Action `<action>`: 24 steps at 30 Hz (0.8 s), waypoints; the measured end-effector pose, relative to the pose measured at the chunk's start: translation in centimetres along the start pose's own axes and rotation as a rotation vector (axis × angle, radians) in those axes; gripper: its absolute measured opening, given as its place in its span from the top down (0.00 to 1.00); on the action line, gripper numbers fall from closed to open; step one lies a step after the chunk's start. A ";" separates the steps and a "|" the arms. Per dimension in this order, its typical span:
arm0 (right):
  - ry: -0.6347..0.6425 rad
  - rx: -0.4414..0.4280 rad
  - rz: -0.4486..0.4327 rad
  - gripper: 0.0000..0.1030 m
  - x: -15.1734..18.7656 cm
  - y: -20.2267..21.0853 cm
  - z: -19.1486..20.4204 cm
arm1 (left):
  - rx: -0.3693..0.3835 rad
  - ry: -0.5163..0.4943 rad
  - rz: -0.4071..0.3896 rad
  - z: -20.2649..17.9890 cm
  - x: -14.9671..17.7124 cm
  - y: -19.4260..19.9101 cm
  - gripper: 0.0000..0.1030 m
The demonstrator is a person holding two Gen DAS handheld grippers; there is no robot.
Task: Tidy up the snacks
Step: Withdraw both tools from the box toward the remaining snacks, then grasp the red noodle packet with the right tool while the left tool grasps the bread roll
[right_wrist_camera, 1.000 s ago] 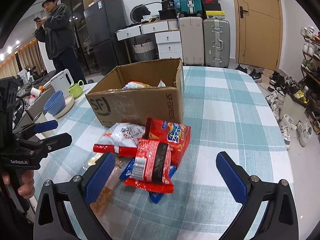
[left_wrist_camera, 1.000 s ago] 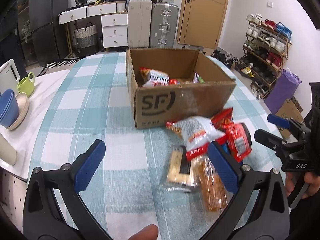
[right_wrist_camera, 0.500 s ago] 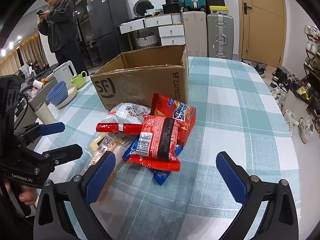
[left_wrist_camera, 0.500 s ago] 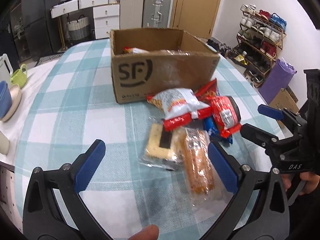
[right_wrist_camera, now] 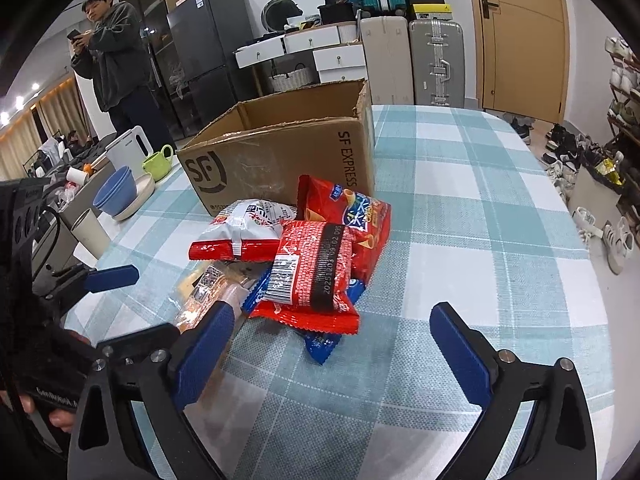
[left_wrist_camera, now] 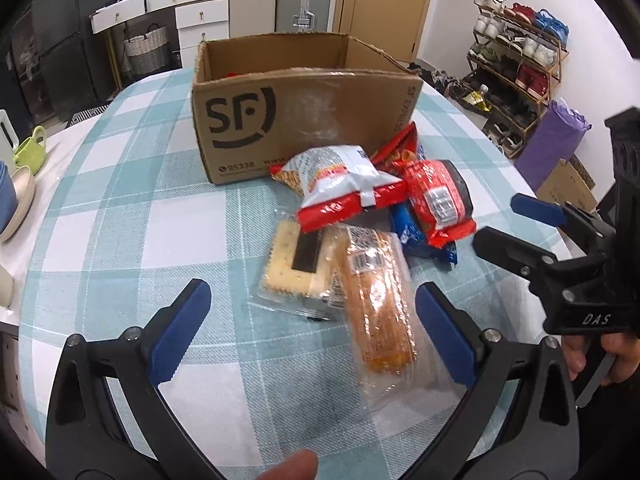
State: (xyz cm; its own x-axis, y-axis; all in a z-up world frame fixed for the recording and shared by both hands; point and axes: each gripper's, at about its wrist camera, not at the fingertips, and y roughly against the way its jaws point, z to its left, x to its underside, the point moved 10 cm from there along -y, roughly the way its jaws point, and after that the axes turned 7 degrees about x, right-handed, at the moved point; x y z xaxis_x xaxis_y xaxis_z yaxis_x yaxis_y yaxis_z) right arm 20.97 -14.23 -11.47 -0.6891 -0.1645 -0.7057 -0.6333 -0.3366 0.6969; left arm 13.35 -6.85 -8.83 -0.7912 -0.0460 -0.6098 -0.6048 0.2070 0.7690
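The tabletop (left_wrist_camera: 120, 216), under a teal and white check cloth, carries everything. At its far side stands an open cardboard box (left_wrist_camera: 304, 120), printed with a courier logo; little of its inside shows from here. Just in front of the box lies a loose heap of snacks, some overlapping. A red chip bag (right_wrist_camera: 360, 216) leans near the box wall, a white and red bag (left_wrist_camera: 340, 184) lies across the heap beside it, and a red noodle pack (right_wrist_camera: 312, 268) rests on top of a blue packet (right_wrist_camera: 320, 344). Nearest the left hand lie a clear bread packet (left_wrist_camera: 380, 308) and a cracker packet (left_wrist_camera: 292, 264), side by side and touching.

The left tongs (left_wrist_camera: 312, 332) hang spread wide above the bread packet, their pads either side of it and not pressing it. The right tongs (right_wrist_camera: 332, 356) are also spread with nothing held, but their jaws are closing a little; the noodle pack and blue packet lie just ahead of them, not between the pads.

The step in hand looks like the reach for the next snack, with the heap not yet boxed. The left side probably needs to sink until the pads flank the bread packet, then squeeze gently, since the wrapper is slippery and the bread soft, before lifting it over the box rim.
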 end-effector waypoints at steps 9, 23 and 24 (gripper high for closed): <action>0.003 -0.026 0.026 0.22 -0.7 -2.2 0.9 | 0.018 -0.028 0.040 -1.4 1.1 -1.4 0.01; -0.016 -0.067 0.036 0.55 -1.1 -3.6 1.4 | 0.018 -0.033 0.064 -1.1 1.6 -2.6 0.01; -0.018 -0.065 0.028 0.55 -1.1 -3.4 1.3 | 0.016 -0.032 0.069 -1.0 1.6 -2.6 0.01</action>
State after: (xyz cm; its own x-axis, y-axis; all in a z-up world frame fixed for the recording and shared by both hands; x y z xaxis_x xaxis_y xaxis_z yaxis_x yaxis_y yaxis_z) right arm 23.44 -11.67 -12.90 -0.7127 -0.1577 -0.6835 -0.5902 -0.3917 0.7058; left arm 13.55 -8.42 -11.65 -0.8273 -0.0004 -0.5618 -0.5475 0.2242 0.8062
